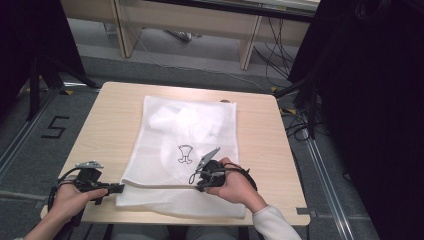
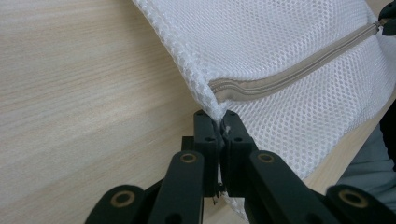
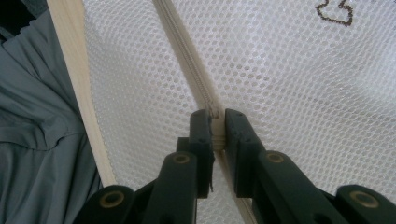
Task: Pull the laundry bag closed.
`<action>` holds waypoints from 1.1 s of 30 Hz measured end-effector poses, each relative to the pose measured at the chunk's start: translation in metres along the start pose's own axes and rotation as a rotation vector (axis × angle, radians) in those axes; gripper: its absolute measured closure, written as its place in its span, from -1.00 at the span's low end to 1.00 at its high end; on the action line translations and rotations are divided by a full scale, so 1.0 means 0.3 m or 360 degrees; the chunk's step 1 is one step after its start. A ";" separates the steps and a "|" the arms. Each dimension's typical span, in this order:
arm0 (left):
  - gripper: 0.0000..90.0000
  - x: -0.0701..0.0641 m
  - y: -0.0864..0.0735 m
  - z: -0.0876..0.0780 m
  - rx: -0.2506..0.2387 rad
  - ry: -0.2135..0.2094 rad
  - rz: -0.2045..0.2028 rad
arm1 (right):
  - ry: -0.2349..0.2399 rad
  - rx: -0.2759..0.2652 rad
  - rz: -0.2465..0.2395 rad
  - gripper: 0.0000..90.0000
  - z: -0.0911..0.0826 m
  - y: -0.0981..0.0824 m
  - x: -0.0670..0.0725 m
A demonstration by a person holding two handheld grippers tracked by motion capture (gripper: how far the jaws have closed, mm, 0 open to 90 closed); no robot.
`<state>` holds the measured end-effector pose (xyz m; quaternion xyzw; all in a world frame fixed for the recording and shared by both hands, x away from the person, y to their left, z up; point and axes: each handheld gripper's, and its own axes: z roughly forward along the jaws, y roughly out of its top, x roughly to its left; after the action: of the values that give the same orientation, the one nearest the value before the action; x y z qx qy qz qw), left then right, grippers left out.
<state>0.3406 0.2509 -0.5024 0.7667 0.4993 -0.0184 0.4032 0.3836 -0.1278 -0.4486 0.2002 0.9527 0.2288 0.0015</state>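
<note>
left claw [image 2: 218, 122]: clamped on corner of white mesh laundry bag [image 1: 190, 130] at zipper [image 2: 299, 70] end | right claw [image 3: 215, 122]: clamped on zipper farther along | bag: flat on wooden bench [image 1: 110, 115], near front edge
</note>
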 end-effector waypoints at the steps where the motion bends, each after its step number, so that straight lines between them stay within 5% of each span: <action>1: 0.91 0.000 0.000 0.000 -0.0002 -0.0003 -0.0003 | 0.0003 -0.0002 0.0011 0.84 -0.003 -0.002 0.000; 33: 0.92 0.000 0.000 -0.001 -0.0003 0.0009 0.0002 | -0.0036 -0.0014 0.0071 0.84 -0.040 -0.057 -0.018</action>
<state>0.3406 0.2509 -0.5021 0.7666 0.5000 -0.0156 0.4026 0.3810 -0.1490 -0.4458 0.2241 0.9468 0.2307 0.0079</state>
